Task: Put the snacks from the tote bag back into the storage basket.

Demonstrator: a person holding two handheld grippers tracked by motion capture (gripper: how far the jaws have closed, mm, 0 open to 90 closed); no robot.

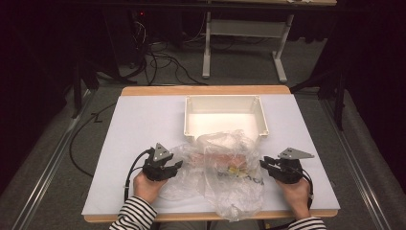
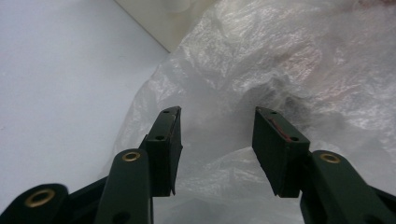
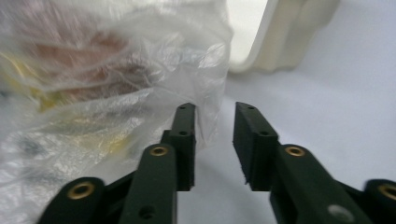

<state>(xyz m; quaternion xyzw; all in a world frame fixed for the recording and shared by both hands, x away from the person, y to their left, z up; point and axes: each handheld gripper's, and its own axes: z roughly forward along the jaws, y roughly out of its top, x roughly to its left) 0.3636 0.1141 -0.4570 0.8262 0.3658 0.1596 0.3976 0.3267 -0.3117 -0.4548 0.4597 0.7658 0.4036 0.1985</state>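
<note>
Striped sleeves (image 1: 136, 215) enter at the bottom edge of the high view, each hand gripping 1 tool.

Left tool (image 1: 173, 165) sits at the left edge of the bag (image 1: 225, 167), pointing right into it. Left gripper view: jaws spread, crumpled film of the bag (image 2: 261, 70) lying between and ahead of them, pads not pressing on it. Nothing pinched.

Right tool (image 1: 265, 164) sits at the bag's right edge, pointing left. Right gripper view: jaws spread with a clear gap; a fold of the bag (image 3: 93, 93) hangs just beside the left-hand jaw, maybe brushing its tip, cannot tell for sure. Bare worktop (image 3: 355, 93) shows through the gap. Nothing pinched here either.

Bag: clear thin plastic, crumpled, lying on the white worktop (image 1: 134, 120) between the 2 tools, near the person's edge. Far end touches or overlaps the front wall of the tray (image 1: 262, 115); near end reaches the worktop's front edge. Contents: something reddish-pink in the middle and something yellow beside it, too blurred through the film to identify. Dark print on the film at lower right.

Tray: white, rectangular, sits centre-far on the worktop, long side toward the person. Its corner also shows in the right gripper view (image 3: 289, 42) beyond the jaws.
</note>
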